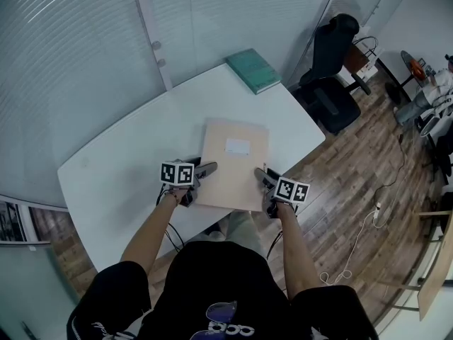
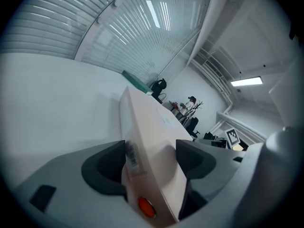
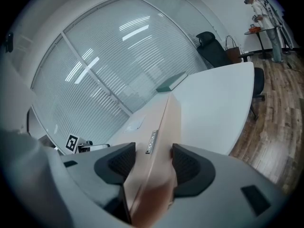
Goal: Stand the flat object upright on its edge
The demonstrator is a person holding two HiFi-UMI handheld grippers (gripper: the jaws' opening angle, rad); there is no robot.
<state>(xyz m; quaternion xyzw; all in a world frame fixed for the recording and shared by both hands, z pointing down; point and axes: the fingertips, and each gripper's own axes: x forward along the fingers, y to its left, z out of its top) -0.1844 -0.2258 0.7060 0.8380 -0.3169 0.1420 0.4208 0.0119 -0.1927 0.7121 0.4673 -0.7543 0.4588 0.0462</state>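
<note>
A flat beige box (image 1: 233,163) with a white label lies lengthwise on the white table (image 1: 127,154), its near edge at the table's front edge. My left gripper (image 1: 205,170) grips the box's near left corner. In the left gripper view the box (image 2: 147,127) fills the gap between the pads, an orange dot on its end. My right gripper (image 1: 262,178) holds the near right corner. In the right gripper view the box (image 3: 164,127) is pinched edge-on between both pads. I cannot tell whether the near edge is off the table.
A teal book (image 1: 253,70) lies at the table's far corner by the glass wall with blinds. A black office chair (image 1: 333,83) stands right of the table on the wood floor. A person (image 3: 266,23) stands far off at the right.
</note>
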